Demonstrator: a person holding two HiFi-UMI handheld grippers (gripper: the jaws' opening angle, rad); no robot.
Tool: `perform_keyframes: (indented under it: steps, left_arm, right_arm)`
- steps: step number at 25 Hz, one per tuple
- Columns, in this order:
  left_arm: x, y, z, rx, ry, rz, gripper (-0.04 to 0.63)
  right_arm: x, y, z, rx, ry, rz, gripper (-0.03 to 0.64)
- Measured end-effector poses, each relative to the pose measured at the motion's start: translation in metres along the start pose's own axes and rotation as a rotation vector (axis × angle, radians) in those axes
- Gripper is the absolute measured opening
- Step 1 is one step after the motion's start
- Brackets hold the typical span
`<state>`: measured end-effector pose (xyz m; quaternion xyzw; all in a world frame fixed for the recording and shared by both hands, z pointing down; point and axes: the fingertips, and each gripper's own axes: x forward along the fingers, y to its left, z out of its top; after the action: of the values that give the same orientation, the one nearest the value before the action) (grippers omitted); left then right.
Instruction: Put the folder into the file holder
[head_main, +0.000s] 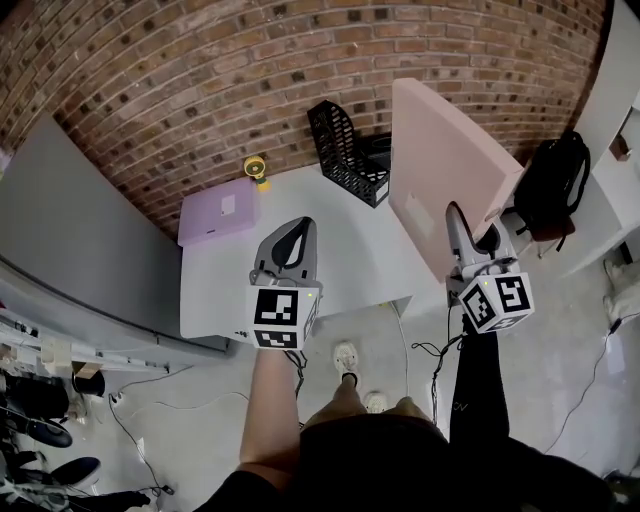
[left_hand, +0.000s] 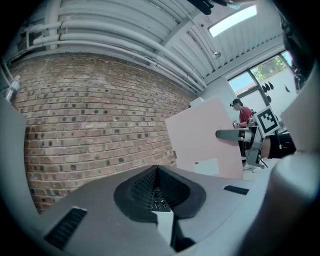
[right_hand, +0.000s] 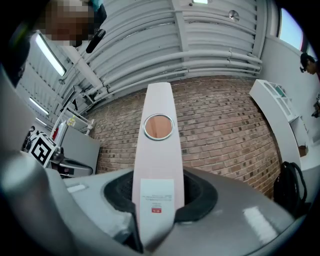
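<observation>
A large pale pink folder stands upright above the right end of the white table, with my right gripper shut on its lower edge. In the right gripper view its spine, with a round hole and a white label, runs up from between the jaws. The black mesh file holder stands on the table's far edge by the brick wall, just left of the folder. My left gripper hovers over the table's middle, jaws together and empty. In the left gripper view the folder is at the right.
A lilac flat case lies at the table's far left, with a small yellow object behind it. A black backpack sits by white shelving on the right. Cables trail over the floor below the table's near edge.
</observation>
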<state>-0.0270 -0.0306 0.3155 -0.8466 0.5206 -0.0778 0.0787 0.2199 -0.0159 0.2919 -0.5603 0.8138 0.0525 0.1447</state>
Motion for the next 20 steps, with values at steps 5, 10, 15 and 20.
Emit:
perform_keyframes:
  steps: [5, 10, 15, 20]
  left_arm:
    - [0.035, 0.024, -0.003, -0.011, -0.001, -0.008, 0.009]
    - [0.079, 0.052, -0.006, -0.018, -0.005, -0.024, 0.009]
    - [0.119, 0.083, -0.008, -0.023, -0.011, -0.044, 0.009]
    - [0.151, 0.109, -0.013, -0.029, -0.016, -0.067, 0.009]
  right_arm:
    - [0.041, -0.005, -0.008, -0.005, 0.013, 0.005, 0.146]
    - [0.089, -0.015, -0.018, -0.015, 0.015, 0.002, 0.146]
    - [0.137, -0.016, -0.023, -0.026, 0.005, 0.008, 0.146]
    - [0.179, -0.014, -0.033, -0.043, 0.006, 0.016, 0.146]
